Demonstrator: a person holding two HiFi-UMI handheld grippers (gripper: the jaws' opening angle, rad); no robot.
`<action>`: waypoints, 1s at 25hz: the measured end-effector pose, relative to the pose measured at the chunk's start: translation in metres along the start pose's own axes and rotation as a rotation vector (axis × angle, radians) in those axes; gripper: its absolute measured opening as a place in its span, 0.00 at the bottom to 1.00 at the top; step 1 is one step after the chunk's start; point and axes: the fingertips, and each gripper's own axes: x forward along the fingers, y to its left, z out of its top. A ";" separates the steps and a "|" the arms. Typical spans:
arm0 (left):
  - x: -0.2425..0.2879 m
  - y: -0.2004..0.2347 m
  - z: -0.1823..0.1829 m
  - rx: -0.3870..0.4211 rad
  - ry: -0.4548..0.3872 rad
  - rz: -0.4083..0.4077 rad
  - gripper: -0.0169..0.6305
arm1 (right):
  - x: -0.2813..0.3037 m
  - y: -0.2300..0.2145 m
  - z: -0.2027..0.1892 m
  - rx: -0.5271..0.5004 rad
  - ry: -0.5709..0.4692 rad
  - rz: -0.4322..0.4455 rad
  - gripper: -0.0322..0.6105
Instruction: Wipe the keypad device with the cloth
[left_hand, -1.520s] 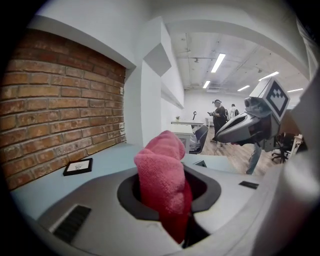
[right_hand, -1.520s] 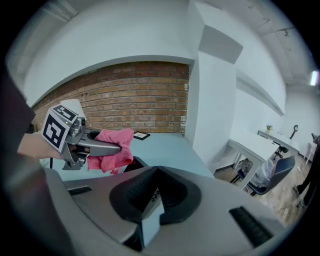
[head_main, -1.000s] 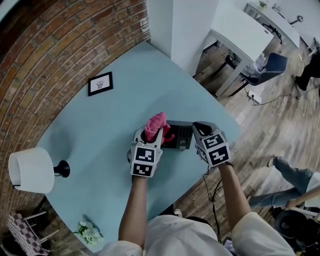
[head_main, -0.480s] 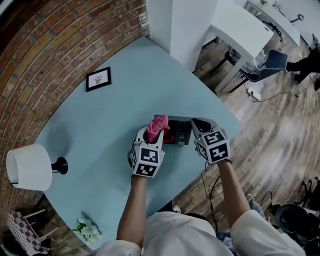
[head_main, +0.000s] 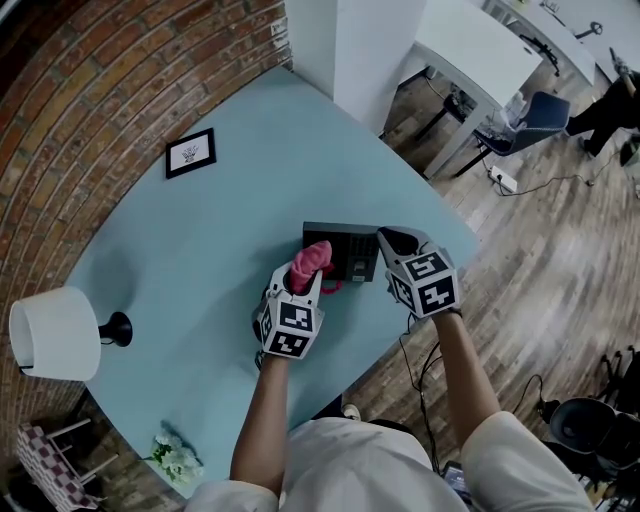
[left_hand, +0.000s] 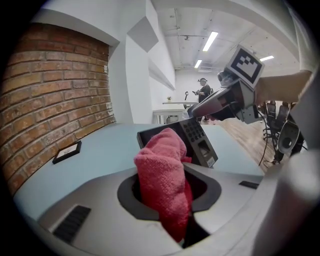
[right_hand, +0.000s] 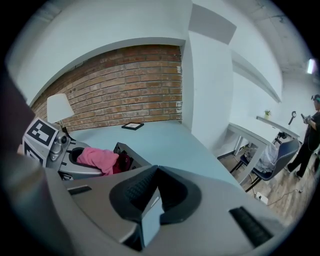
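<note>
- Pink terry cloth, bunched, clamped between the jaws of the left gripper; a wad sticks out past the tips.
- Black keypad device sits on the pale blue table, towards its right edge.
- Cloth wad overlaps the device's near-left corner; keys and a small sensor window on its right part stay uncovered. Actual contact not confirmable.
- Right gripper grips the device's right edge: jaws narrow, a thin grey panel pinched between them.
- Far left on the table: small framed picture, near the brick wall.
- Near left: white-shaded lamp.
</note>
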 end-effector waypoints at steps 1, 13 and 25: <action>0.000 -0.001 -0.002 0.002 0.002 -0.003 0.22 | 0.000 0.000 0.000 0.002 0.002 0.003 0.09; -0.001 -0.022 -0.039 0.002 0.070 -0.059 0.22 | -0.001 0.001 -0.001 -0.040 0.008 -0.014 0.09; -0.017 -0.022 -0.013 -0.066 0.003 -0.095 0.22 | 0.001 0.003 0.000 -0.063 0.017 -0.010 0.09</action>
